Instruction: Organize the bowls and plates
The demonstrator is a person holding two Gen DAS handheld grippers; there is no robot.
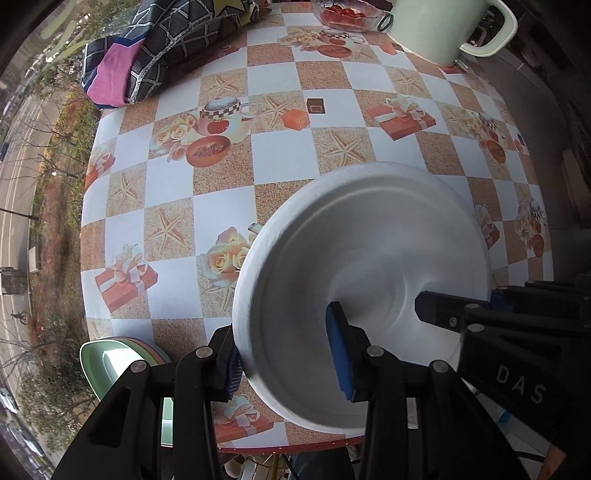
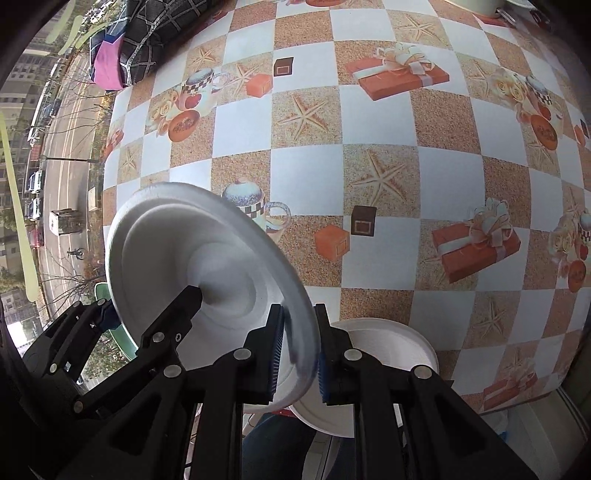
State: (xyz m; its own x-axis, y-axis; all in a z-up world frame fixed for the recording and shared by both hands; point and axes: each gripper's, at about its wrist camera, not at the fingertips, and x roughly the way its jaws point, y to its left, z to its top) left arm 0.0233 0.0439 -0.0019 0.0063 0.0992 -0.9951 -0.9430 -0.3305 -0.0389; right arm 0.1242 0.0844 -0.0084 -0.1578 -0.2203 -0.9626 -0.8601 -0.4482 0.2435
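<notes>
A white paper plate [image 1: 369, 251] is held tilted above the table, gripped from both sides. My left gripper [image 1: 284, 350] has its blue pads on either side of the plate's left rim. My right gripper [image 2: 299, 354] has its pads on either side of the plate's right rim [image 2: 295, 302]; the plate shows in this view [image 2: 192, 251]. My right gripper's finger [image 1: 443, 310] shows in the left wrist view, and my left gripper [image 2: 110, 314] shows in the right wrist view. A second white plate [image 2: 391, 347] lies on the table edge below.
A stack of coloured bowls, green on top [image 1: 110, 362], stands at the table's front left edge. A pale green pot [image 1: 443, 26], a glass bowl of red fruit [image 1: 343, 14] and a patterned cloth bag [image 1: 147, 48] stand at the far side of the checked tablecloth [image 1: 280, 162].
</notes>
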